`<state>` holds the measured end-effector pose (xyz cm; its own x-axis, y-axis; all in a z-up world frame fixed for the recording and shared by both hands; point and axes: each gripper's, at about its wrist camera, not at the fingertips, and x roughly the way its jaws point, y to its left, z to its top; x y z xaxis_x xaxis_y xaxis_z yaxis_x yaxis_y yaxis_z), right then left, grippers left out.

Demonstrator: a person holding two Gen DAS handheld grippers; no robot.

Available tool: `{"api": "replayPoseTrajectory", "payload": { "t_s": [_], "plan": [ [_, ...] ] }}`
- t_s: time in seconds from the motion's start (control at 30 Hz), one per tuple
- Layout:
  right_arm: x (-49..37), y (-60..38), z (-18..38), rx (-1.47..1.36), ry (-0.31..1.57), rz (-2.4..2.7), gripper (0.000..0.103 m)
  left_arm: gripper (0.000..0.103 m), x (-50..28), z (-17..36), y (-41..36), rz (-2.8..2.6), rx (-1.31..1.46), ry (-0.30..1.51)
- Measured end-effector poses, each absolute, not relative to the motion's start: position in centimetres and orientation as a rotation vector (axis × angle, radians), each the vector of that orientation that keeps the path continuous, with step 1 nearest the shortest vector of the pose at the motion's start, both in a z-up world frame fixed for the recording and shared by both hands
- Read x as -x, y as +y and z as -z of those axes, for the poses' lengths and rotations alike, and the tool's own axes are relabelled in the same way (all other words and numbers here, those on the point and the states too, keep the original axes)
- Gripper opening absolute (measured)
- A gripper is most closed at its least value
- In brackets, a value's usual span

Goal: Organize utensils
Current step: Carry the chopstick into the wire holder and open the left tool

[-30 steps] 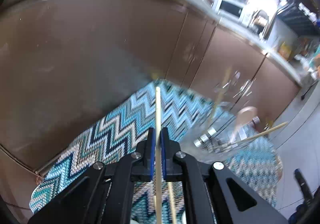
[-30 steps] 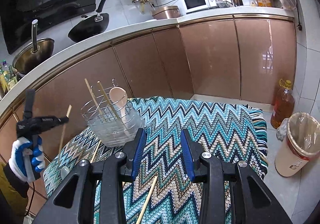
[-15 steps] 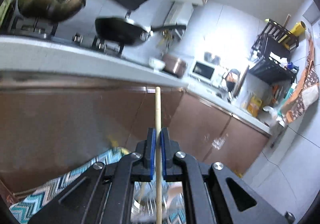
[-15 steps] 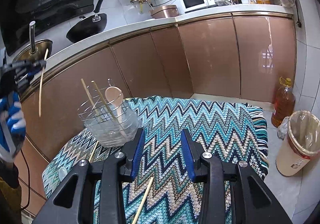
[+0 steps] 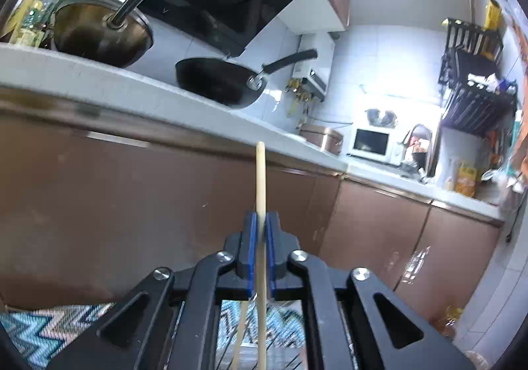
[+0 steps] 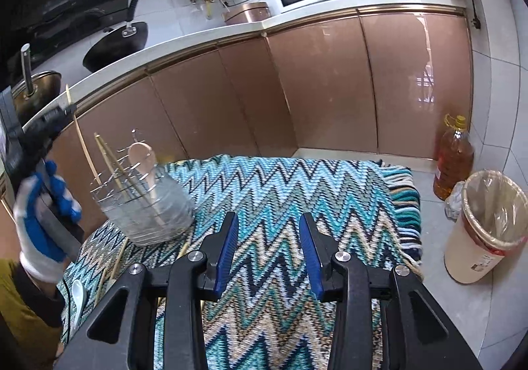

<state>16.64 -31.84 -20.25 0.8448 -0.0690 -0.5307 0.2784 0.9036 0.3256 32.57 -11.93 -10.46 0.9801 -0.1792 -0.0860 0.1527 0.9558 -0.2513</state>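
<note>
My left gripper (image 5: 260,224) is shut on a wooden chopstick (image 5: 260,178) that stands upright between its blue pads. In the right wrist view a gloved hand holds that left gripper (image 6: 67,109) at the far left. The chopstick (image 6: 82,145) slants down to the rim of a wire utensil holder (image 6: 145,205). I cannot tell whether its tip is inside. The holder carries two chopsticks and a wooden spoon (image 6: 142,157). My right gripper (image 6: 269,238) is open above the zigzag cloth (image 6: 297,185), with nothing between its fingers.
Loose chopsticks (image 6: 120,254) and a white spoon (image 6: 77,290) lie on the cloth in front of the holder. An oil bottle (image 6: 453,162) and a lined bin (image 6: 485,228) stand on the floor to the right. Brown cabinets run behind, with a black pan (image 5: 221,83) on the counter.
The left gripper has lifted the chopstick off the cloth, swung up to level and carried it over to the holder. The right gripper has sunk a little and stays open.
</note>
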Motion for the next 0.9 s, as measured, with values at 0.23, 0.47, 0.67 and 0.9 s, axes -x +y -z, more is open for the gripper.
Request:
{"api": "replayPoseTrajectory", "payload": {
  "t_s": [0.23,0.47,0.67,0.9],
  "plan": [
    [-15.6,-32.0,19.6,-0.411,0.514,0.196,0.039,0.020,-30.7,11.2,-11.4,0.201,0.221,0.177],
    [-13.1,-30.3,16.7,-0.402,0.469,0.164,0.047,0.039,-26.4,9.2,-9.2,0.226,0.180,0.246],
    [-9.8,-28.7,14.1,-0.384,0.432,0.159,0.052,0.045,-21.3,7.4,-5.9,0.231,0.162,0.280],
    [-5.8,-27.0,11.3,-0.369,0.387,0.153,0.054,0.052,-15.2,5.6,-2.2,0.227,0.161,0.296]
  ]
}}
